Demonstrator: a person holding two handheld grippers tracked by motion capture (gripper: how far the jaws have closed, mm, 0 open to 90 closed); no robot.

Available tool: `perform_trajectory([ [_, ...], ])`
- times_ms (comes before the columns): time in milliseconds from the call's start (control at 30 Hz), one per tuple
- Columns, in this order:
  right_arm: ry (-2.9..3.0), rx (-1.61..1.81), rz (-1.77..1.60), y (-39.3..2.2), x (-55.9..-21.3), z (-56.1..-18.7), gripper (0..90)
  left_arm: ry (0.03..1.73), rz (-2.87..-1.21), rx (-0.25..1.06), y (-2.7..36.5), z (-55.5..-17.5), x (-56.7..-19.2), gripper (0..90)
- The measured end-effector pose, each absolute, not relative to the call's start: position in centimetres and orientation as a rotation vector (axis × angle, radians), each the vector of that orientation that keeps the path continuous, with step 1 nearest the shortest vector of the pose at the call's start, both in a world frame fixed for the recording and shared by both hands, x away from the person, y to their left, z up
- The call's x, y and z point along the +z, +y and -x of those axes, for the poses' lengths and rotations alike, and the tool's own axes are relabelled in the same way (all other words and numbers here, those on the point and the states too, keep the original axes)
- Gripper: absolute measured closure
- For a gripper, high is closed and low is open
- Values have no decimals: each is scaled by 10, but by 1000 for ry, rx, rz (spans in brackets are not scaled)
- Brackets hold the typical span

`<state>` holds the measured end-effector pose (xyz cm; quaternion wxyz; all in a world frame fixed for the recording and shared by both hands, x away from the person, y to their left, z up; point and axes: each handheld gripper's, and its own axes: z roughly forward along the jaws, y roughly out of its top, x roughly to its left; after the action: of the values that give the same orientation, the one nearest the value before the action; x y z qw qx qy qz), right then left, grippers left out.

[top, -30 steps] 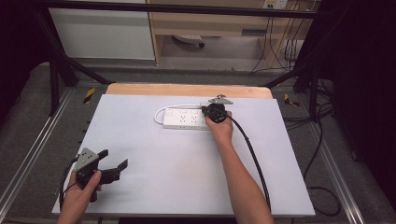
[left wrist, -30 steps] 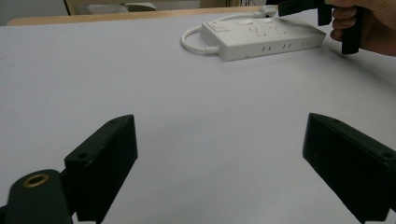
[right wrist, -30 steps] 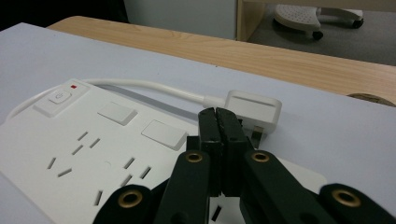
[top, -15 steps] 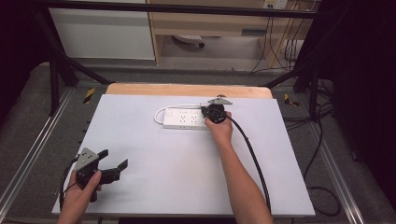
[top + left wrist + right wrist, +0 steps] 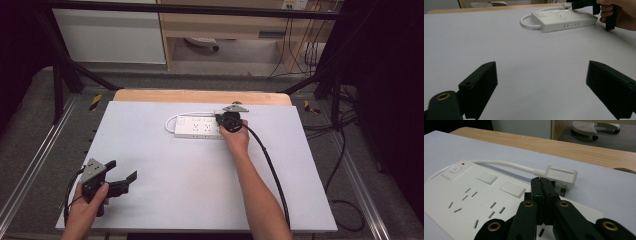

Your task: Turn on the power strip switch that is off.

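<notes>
Pale grey tabletop (image 5: 190, 185) with a wood strip along the far edge, sitting in a dim room with cables trailing on the floor off to the right. Down at the near left corner the left gripper (image 5: 121, 175) hovered with its jaws wide apart, nothing between them. Further right, toward the far edge, the white power strip (image 5: 199, 127) lay flat, its own plug (image 5: 561, 176) loose just behind it. Over its right end sat the right gripper (image 5: 219, 120), jaws pressed together on nothing. My guess: closed tips could just shove the plug or skid the whole strip instead of grabbing anything.
</notes>
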<state>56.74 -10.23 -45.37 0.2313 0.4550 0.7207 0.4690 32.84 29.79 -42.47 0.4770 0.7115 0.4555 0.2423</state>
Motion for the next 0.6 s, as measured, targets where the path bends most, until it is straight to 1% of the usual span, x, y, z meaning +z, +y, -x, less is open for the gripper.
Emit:
perform_trajectory([
  [600,1976,1289,-1254,-103,-455,-567,900,1112,-1741,597,297,-328,-425,102],
])
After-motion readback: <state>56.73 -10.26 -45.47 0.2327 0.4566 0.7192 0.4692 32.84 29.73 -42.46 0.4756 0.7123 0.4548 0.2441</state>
